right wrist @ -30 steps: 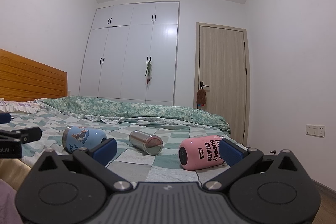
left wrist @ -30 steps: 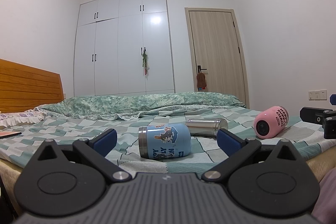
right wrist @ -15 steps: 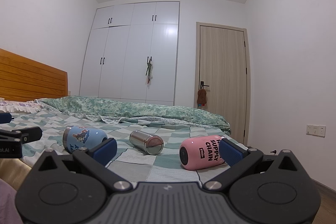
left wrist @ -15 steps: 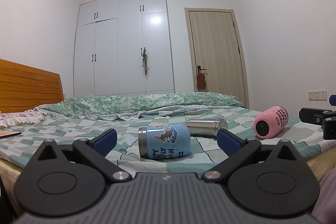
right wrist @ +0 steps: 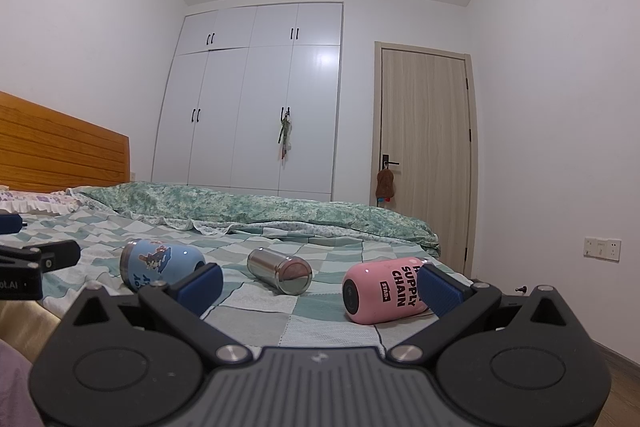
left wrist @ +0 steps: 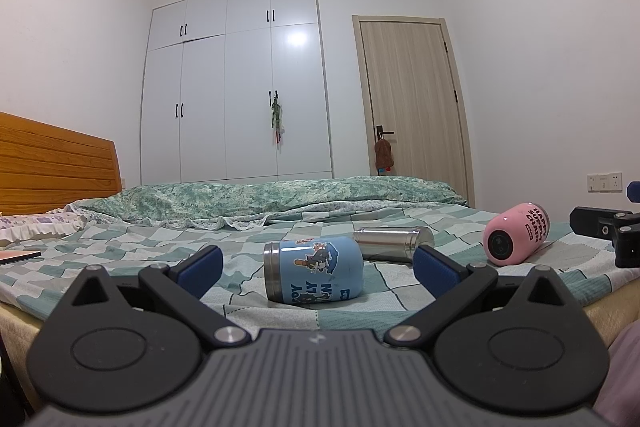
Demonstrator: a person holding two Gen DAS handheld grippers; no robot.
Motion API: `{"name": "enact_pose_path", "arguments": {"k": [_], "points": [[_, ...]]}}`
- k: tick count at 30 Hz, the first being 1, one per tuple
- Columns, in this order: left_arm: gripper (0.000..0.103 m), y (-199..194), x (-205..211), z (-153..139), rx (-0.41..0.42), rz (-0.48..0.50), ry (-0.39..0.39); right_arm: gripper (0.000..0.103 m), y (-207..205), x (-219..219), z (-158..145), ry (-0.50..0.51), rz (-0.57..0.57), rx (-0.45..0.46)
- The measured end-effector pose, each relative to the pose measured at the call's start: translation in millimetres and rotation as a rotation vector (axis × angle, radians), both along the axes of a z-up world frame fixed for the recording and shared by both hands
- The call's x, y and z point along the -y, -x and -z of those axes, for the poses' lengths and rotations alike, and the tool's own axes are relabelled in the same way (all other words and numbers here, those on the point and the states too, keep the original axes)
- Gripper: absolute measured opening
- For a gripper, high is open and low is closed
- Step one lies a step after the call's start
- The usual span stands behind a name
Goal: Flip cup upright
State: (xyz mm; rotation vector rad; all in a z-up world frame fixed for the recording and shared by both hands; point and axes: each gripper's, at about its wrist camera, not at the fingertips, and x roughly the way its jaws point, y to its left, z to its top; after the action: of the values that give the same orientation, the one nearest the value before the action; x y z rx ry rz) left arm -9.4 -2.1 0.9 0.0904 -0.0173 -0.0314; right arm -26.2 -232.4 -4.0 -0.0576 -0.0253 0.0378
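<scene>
Both the left gripper (left wrist: pixel 316 261) and right gripper (right wrist: pixel 320 285) gape empty; the blue cup (left wrist: pixel 314 271) lies sideways on probably soft bedding (left wrist: pixel 120 255), so it may topple once stood.

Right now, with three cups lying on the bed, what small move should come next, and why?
Probably ease the left gripper forward toward the blue cartoon cup. That cup lies on its side on the checkered bedspread, straight ahead between the open jaws and nearest them. The steel cup and pink cup also lie on their sides; the open right gripper faces those.
</scene>
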Motion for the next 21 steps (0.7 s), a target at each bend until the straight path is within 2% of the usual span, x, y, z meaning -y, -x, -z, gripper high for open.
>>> {"name": "enact_pose_path", "arguments": {"k": [8, 12, 15, 19, 21], "points": [[0.103, -8, -2, -10, -0.027, -0.006, 0.012, 0.103, -3, 2, -7, -0.007, -0.034, -0.026], [0.103, -18, -8, -20, -0.028, -0.006, -0.006, 0.103, -13, -6, -11, 0.014, -0.068, -0.034], [0.103, -32, -14, -30, -0.042, 0.028, -0.046, 0.103, -25, -14, -16, 0.028, -0.098, -0.039], [0.103, -61, -20, -42, -0.078, 0.064, -0.159, 0.103, -51, -24, -21, 0.023, -0.141, -0.074], [0.103, -74, -24, -47, -0.103, 0.095, -0.191, 0.103, -65, -28, -23, 0.018, -0.154, -0.094]]}}
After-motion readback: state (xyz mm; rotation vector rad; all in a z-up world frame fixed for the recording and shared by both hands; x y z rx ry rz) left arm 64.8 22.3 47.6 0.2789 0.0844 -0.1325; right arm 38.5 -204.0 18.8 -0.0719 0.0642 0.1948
